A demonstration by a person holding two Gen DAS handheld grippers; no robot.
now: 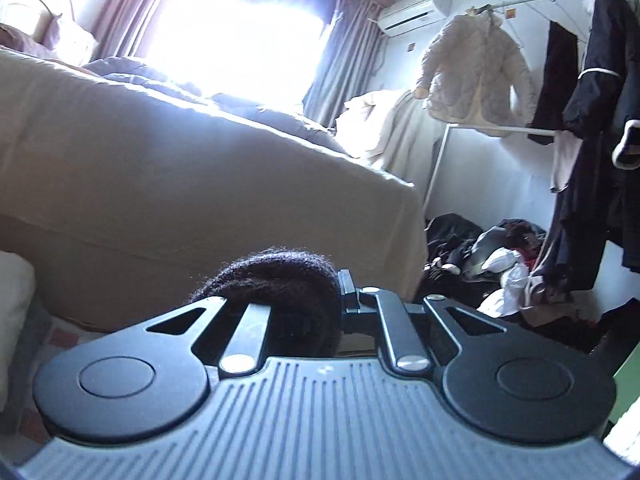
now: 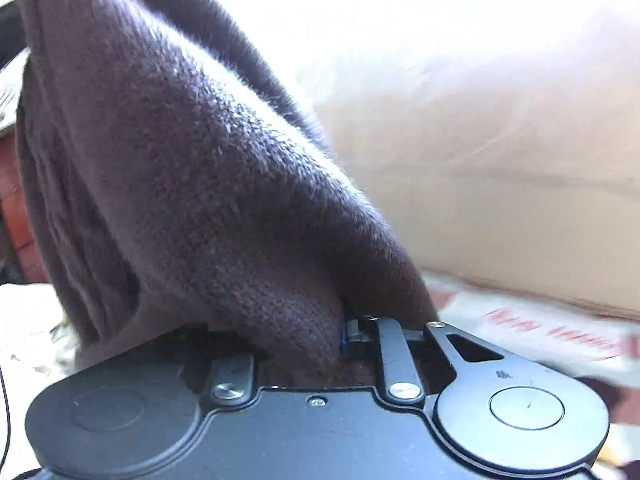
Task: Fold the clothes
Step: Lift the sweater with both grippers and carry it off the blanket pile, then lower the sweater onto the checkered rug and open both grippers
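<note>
A dark brown knitted garment [image 2: 180,184] fills the left half of the right wrist view, rising up and to the left from my right gripper [image 2: 320,336], which is shut on a bunched fold of it. In the left wrist view a rounded lump of the same dark knitted garment [image 1: 280,280] bulges over my left gripper [image 1: 308,304], which is shut on it. Cloth hides the fingertips of both grippers. A beige-covered bed [image 1: 160,168] lies just beyond the left gripper, and the bed's side [image 2: 500,160] shows behind the right one.
A pile of clothes [image 1: 492,264] lies on the floor to the right of the bed. A rail [image 1: 508,130] with a cream quilted jacket [image 1: 476,76] and dark coats [image 1: 600,140] stands by the wall. Bright window [image 1: 240,28] behind. Red-printed paper [image 2: 560,336] covers the floor.
</note>
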